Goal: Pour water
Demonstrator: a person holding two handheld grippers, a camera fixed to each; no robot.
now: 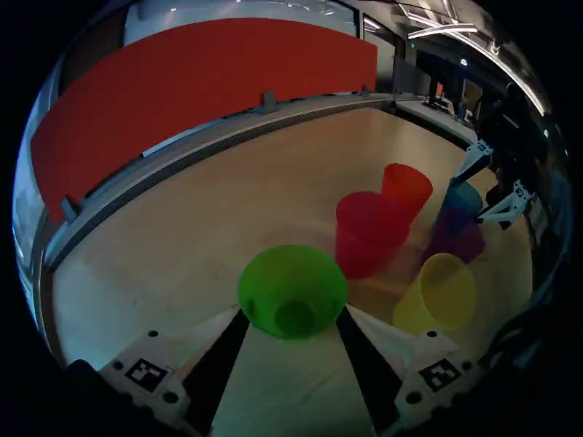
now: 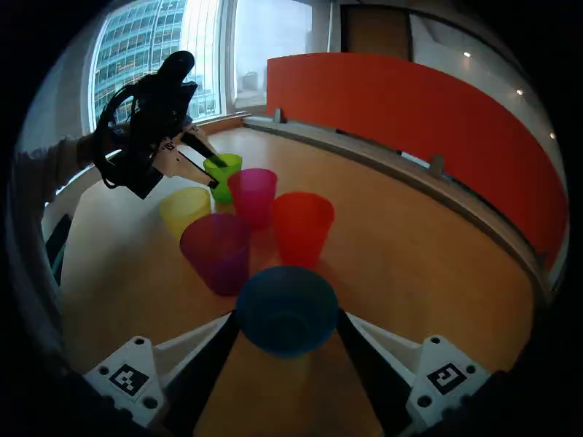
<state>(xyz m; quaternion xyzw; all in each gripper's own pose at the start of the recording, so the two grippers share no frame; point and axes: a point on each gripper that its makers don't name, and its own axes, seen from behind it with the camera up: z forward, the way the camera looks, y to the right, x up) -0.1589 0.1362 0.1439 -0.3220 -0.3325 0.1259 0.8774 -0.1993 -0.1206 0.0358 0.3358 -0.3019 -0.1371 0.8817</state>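
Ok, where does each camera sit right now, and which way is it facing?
Left gripper view: rides the left gripper, looking along its fingers, clasping the green cup, toward the red partition; the right gripper shows beyond.
Right gripper view: rides the right gripper, fingers clasping the blue cup, facing the windows; a sleeve and the left gripper show beyond.
Shared: the cup cluster, from opposite sides.

Cams low & close, facing each other across shared cups [image 1: 368, 229] on table [image 1: 182, 233].
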